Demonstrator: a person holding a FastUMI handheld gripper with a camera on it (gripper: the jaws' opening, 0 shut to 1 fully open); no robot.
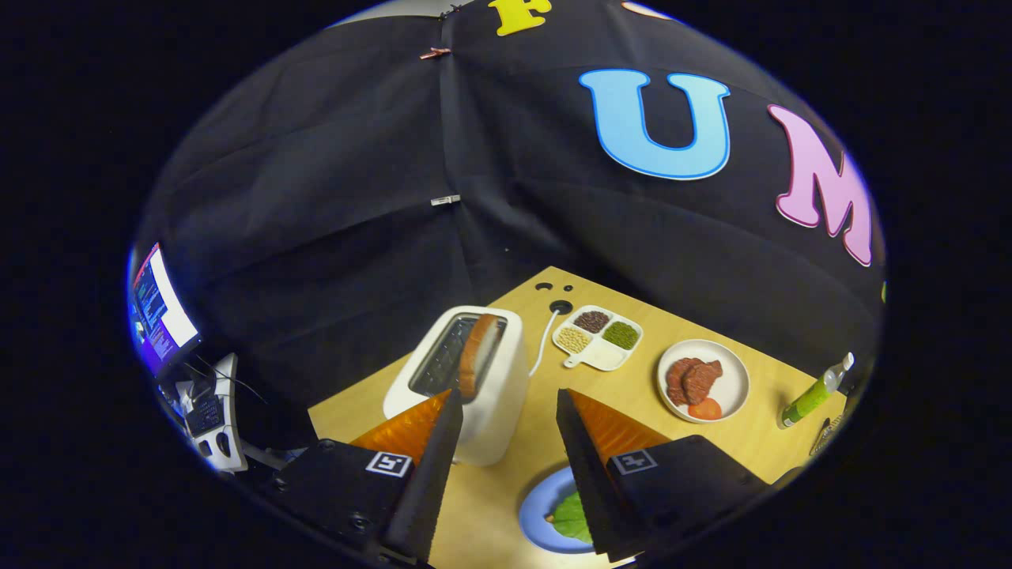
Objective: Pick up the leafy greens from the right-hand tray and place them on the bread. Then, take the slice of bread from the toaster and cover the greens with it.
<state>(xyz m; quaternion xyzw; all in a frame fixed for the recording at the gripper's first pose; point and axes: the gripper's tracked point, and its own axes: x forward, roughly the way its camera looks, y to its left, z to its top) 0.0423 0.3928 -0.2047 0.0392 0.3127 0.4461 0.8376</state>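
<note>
While the gripper (506,403) hung above the pale wooden table (545,442), its 2 fingers stood wide apart and held nothing, with bare wood and the toaster's side showing between them. Each finger was a flat, wedge-shaped blade with a ribbed outer face. The toaster (486,395) sat just ahead of the left finger, a white, smooth, rounded box with a long dark slot on top. Out of that slot stood 1 slice of bread (478,356), upright, tan at the crust and paler on its face. A white cord (544,341) ran from the toaster toward a hole in the table.

Beside the right finger's base lay a round blue plate (538,514), and on it a crinkled green leaf (573,518), partly hidden by that finger; whether bread lay under it I could not tell. Beyond the fingers sat a white 4-part dish (597,338) with dark, green and yellowish grains, then a round white plate (731,387) bearing 2 rough reddish-brown patties (692,378) and a red slice (705,408). Further right lay a green bottle (814,395), tilted.
</note>
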